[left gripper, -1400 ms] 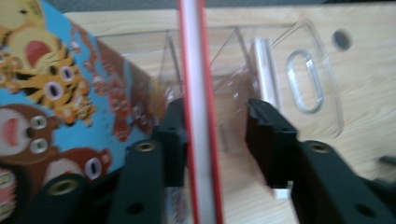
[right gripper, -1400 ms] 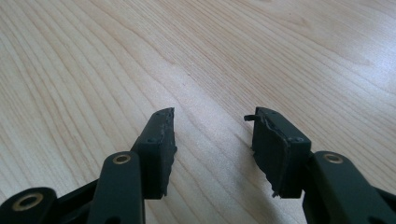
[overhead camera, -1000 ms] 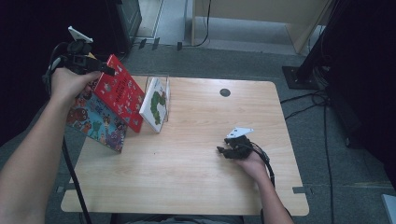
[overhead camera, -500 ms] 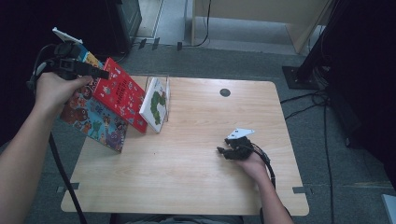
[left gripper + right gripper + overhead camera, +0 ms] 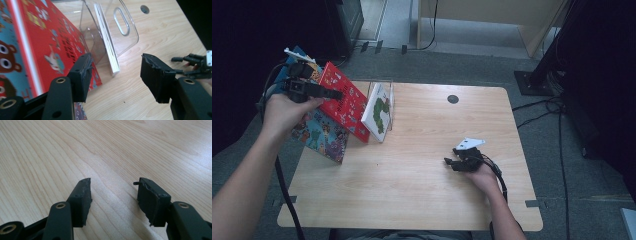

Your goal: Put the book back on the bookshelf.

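Note:
My left gripper (image 5: 334, 94) hovers off the table's left edge by the top of a red picture book (image 5: 346, 107). Its jaws have just been opening and are open, with nothing between them. In the left gripper view the red book (image 5: 47, 47) lies just outside the left jaw of that gripper (image 5: 116, 60). The red book leans on a blue bear book (image 5: 319, 137). A white caterpillar book (image 5: 379, 112) stands in a clear holder (image 5: 384, 85). My right gripper (image 5: 449, 162) rests low over the bare wood. Its jaws (image 5: 114, 182) have also just been opening and are open, with nothing between them.
The clear holder (image 5: 125, 25) has a handle slot, and the white book (image 5: 107, 45) leans inside it. A round dark grommet (image 5: 453, 99) sits at the table's far side. Cables (image 5: 557, 115) run over the floor at right.
The left hand swung out to the left, then came back right and lower beside the red book's top. The right hand stayed put.

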